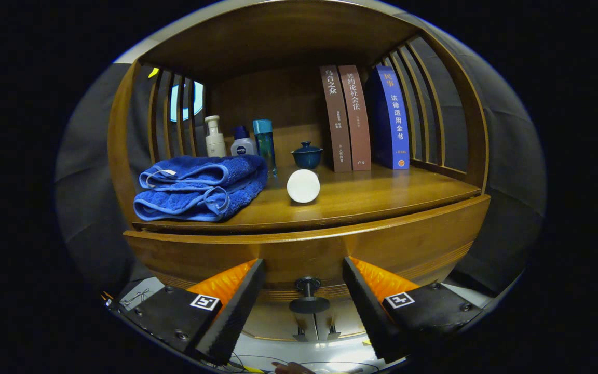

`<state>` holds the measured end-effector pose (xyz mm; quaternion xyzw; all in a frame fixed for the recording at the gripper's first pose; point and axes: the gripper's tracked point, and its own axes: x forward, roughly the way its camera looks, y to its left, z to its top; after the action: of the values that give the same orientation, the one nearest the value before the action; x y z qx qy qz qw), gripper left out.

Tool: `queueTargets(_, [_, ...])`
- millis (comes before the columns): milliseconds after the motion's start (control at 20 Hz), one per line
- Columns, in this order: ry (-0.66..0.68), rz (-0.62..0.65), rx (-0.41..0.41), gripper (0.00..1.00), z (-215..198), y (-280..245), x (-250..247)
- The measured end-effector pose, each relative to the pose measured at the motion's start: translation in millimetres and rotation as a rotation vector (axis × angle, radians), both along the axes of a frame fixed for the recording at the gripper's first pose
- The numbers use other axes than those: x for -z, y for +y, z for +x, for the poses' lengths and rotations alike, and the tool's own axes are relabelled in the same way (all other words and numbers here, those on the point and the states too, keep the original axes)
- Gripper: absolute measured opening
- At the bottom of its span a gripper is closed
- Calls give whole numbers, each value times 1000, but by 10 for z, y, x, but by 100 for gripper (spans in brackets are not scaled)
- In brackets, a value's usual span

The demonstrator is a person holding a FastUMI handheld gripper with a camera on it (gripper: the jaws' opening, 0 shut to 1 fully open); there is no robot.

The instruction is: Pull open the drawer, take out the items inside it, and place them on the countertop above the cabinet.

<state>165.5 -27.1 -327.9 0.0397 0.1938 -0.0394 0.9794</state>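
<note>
Facing the wooden cabinet (299, 249), the gripper (304, 283) holds its fingers apart, one on each side of the drawer knob (308, 297) without touching it. The drawer (413, 244) sits closed, so whatever lies inside is hidden. On the countertop (382, 195) above rest a folded blue towel (200, 187), a white round object (303, 186), three bottles (239, 137), a small lidded bowl (307, 155) and standing books (364, 119). The cabinet's base is cut off behind the fingers.
</note>
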Motion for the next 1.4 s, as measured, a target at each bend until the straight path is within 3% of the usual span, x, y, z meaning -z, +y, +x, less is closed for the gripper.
queueTargets(500, [21,-3,6,100,30,-24,59])
queueTargets(850, [34,-13,-6,100,-208,-121,-80])
queueTargets(1100, [-22,-34,-29,100,-392,-40,-527])
queueTargets(1400, [-185,-54,-56,99,-609,110,-1702])
